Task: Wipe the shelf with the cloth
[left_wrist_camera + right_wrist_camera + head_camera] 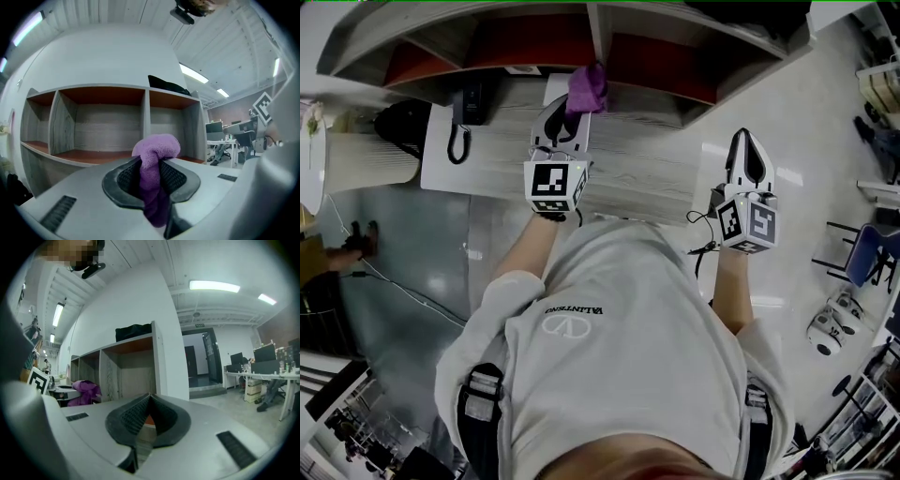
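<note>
A: Where do we have the cloth (154, 157)?
B: Clamped in the left gripper (151, 176). The jaws pinch it around mid-length.
A: How does it look?
B: Purple, with a fuzzy terry-type nap, bunched into a roll. A rounded lump bulges out above the jaws. A darker tail hangs down between them.
A: Position against the shelf (146, 117)?
B: In front of the upright divider between two open bays, about level with the lower board. In the head view we see it at the shelf's front edge, by that divider. We can't tell if it touches the wood.
A: Right gripper (149, 399)?
B: Closed, tips meeting, nothing in it. We hold it off to the right, past the desk's (656, 178) right edge and well apart from the cloth.
A: Shelf itself?
B: Grey wood-grain uprights, reddish-brown boards, a black bag (168, 86) on top. The grey wood-grain desk lies in front of it. A black phone (467, 108) sits to the left of the left gripper.
</note>
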Available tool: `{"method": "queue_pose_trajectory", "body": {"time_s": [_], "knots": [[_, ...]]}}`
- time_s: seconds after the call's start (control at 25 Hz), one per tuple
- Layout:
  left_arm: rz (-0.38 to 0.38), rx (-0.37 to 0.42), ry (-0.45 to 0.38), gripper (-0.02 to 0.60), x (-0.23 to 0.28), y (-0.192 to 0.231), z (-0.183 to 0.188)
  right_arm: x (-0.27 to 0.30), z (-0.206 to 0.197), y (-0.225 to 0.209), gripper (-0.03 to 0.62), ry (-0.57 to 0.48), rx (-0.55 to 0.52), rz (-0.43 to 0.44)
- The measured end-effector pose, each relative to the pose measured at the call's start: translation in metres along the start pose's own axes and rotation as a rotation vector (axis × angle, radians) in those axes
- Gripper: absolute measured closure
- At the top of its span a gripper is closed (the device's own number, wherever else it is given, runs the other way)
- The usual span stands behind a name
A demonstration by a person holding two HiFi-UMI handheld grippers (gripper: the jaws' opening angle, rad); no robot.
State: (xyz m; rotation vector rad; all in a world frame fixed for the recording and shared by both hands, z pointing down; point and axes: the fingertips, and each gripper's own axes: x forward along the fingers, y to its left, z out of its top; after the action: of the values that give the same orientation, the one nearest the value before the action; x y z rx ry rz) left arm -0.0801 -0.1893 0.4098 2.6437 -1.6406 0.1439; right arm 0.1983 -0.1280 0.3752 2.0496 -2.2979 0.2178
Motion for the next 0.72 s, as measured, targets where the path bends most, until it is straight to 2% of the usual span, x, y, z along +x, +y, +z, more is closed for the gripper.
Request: {"method": "queue_pose_trajectory", "body": {"time_s": [0.2,0.44,0.72], "knots": [[0.027,-0.007,-0.058,0.499,-0.011,0.013,0.027,-0.008,0.026,-0.002,0.594,-0.054,-0.016,-0.01],[0.055,-0.008,-0.108,0.499,-0.019,0.041,0.051,-0.015,0.044,-0.01,0.594,-0.064,-0.043,-0.028],[-0.011,0.035,-0.187,0.499,-0.028,0.047,0.087,-0.028,0.07,-0.039,0.594,-0.103,-0.068,-0.089]]}}
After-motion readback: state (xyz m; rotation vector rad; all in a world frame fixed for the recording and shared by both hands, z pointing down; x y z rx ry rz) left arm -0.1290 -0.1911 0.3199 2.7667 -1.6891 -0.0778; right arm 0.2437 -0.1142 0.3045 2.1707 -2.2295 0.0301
